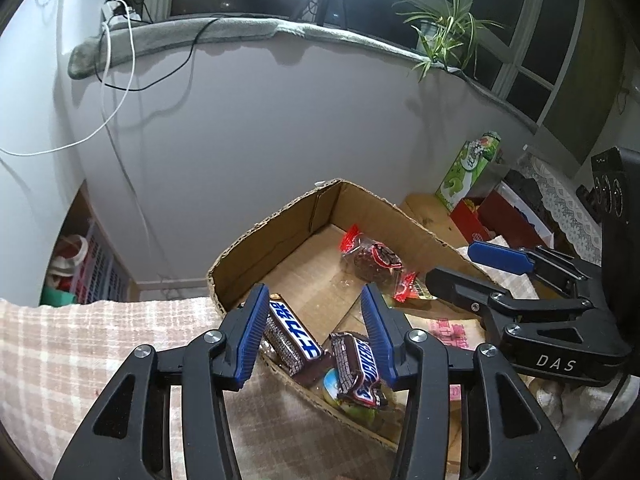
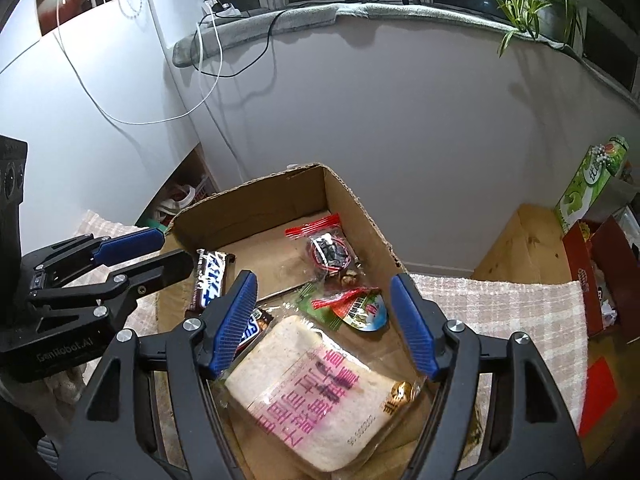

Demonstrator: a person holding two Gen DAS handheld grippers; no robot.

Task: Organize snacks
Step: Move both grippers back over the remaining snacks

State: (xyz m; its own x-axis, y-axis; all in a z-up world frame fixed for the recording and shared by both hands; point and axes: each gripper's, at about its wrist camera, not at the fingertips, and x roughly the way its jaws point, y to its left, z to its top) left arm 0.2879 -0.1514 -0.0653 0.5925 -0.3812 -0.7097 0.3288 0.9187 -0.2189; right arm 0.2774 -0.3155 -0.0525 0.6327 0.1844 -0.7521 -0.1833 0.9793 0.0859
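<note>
An open cardboard box (image 1: pixel 280 216) (image 2: pixel 360 200) stands on a checked cloth. In it lie two Snickers bars: one (image 1: pixel 292 336) (image 2: pixel 210 280) leans on the near left wall, the other (image 1: pixel 358 368) (image 2: pixel 250 328) lies beside it. A clear packet with red ends (image 1: pixel 372 262) (image 2: pixel 328 250) sits further back, and a green and blue packet (image 2: pixel 360 308) lies mid-box. My left gripper (image 1: pixel 316 320) (image 2: pixel 176 248) is open over the two bars. My right gripper (image 2: pixel 324 312) (image 1: pixel 452 266) is open above a wrapped slice of bread (image 2: pixel 320 396) that lies in the box.
The checked cloth (image 1: pixel 80 340) (image 2: pixel 500 308) covers the table around the box. A green carton (image 1: pixel 468 172) (image 2: pixel 592 180) and a red box (image 2: pixel 596 280) stand at the right. The white wall rises just behind the box, with cables hanging from the sill.
</note>
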